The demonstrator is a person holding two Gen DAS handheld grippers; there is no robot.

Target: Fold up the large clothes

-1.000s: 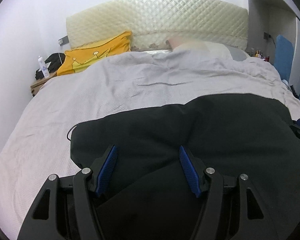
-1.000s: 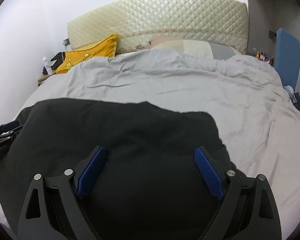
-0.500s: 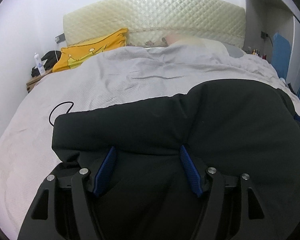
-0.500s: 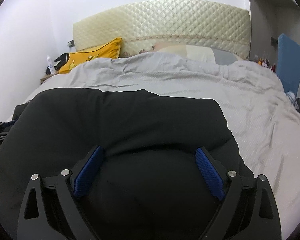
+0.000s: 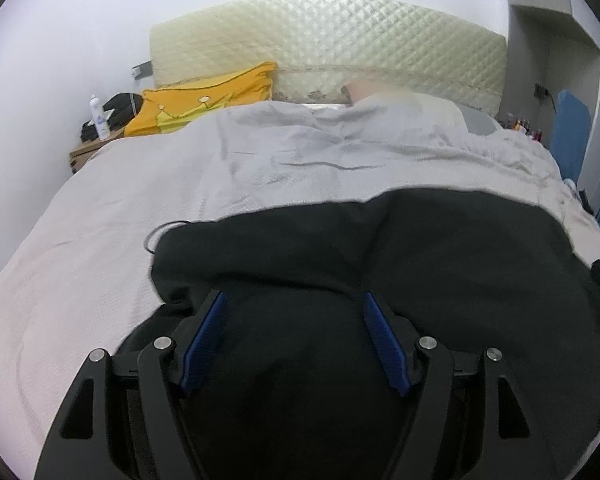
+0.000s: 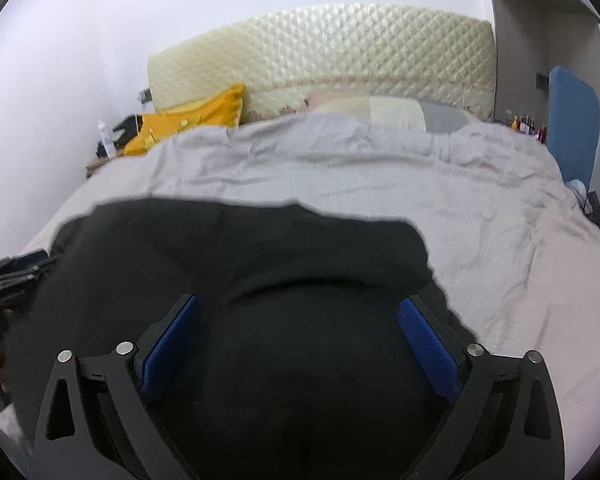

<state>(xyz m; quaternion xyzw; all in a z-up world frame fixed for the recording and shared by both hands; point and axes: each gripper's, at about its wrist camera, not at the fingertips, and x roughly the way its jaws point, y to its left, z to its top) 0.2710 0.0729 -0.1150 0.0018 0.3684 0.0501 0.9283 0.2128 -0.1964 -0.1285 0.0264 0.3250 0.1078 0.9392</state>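
Now that both sets of jaws have just been opening, the left gripper (image 5: 294, 334) and right gripper (image 6: 298, 338) stand apart over the black garment (image 5: 420, 264) – doubled over on the bed (image 5: 100, 216) – so this fold looks released.

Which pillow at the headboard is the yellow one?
The yellow pillow on the left, propped against the headboard beside the nightstand; the pale pillow lies right of it, half under the grey duvet.
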